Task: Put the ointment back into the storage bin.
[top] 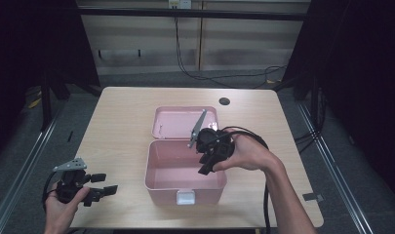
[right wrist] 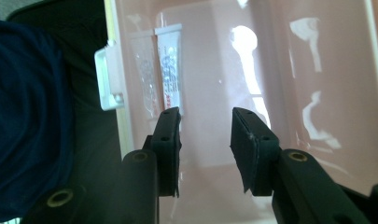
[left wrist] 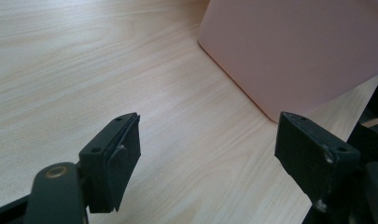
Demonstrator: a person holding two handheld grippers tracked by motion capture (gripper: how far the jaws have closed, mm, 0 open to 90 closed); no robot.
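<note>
Pink box (top: pixel 185 178) sits open near the centre of the table (top: pixel 122 117), toward the person's edge; lid (top: pixel 178 122) laid back flat at the box's 12 o'clock, white latch (top: pixel 185 197) on the front wall at 6 o'clock.

Inside the box, seen in the right gripper view: a white tube (right wrist: pixel 169 70) with printed lettering lies on the glossy pink floor against the front wall, next to the latch (right wrist: pixel 109 74). A fainter twin of the tube just beside it looks like its reflection in the wall.

Right gripper (top: pixel 210 158) is held over the box's right half, about 2 o'clock from the box centre, pointing down into it. Its jaws stand a modest gap apart with nothing between them; the pads (right wrist: pixel 170 140) press on nothing, and the tube lies beyond the tips, apart from them. Grey plate sticks up at the gripper's 11 o'clock. Cable loops off over the table's right side.

Left gripper (top: pixel 100 187) is at the table's near-left corner, roughly 8 o'clock from the box, well apart from it. Jaws spread wide and empty over bare wood; the box's outer wall (left wrist: pixel 294 46) shows ahead of them in the left gripper view.
</note>
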